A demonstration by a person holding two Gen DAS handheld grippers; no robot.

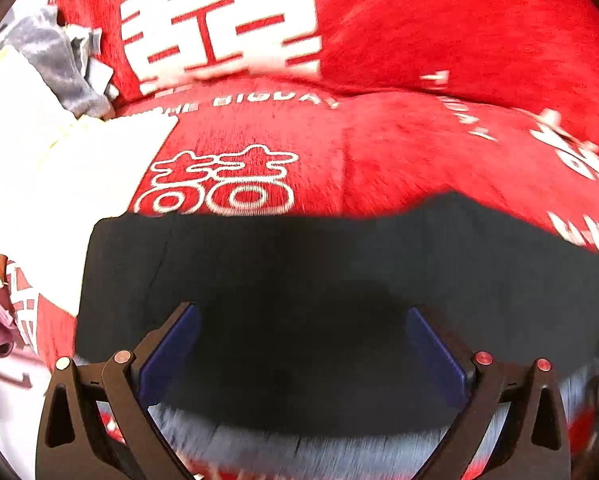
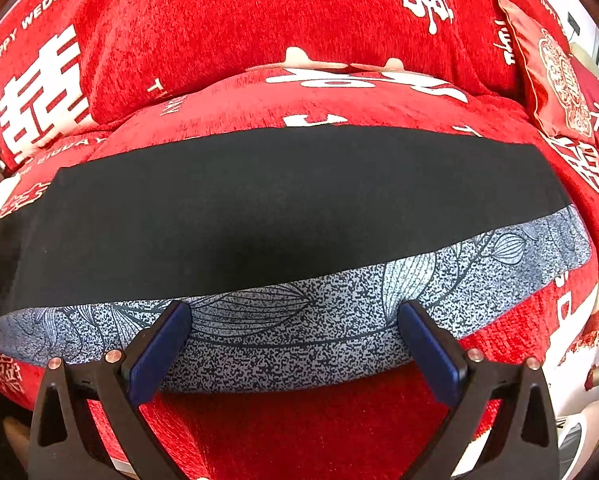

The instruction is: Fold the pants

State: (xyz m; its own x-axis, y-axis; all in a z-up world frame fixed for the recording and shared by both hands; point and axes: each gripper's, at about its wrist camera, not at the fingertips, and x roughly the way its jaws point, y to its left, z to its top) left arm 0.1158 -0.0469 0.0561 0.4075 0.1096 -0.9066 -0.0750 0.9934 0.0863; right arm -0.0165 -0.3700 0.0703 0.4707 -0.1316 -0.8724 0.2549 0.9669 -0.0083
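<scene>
The black pants lie flat across a grey-blue leaf-patterned cushion on a red sofa cover; they also fill the middle of the right wrist view. My left gripper is open, its blue pads over the near part of the black cloth, holding nothing. My right gripper is open above the cushion's front edge, just short of the pants' near edge, holding nothing. The left wrist view is motion-blurred.
The red sofa cover with white lettering rises behind as a backrest. White cloth and grey cloth lie to the left. A red pillow leans at the right.
</scene>
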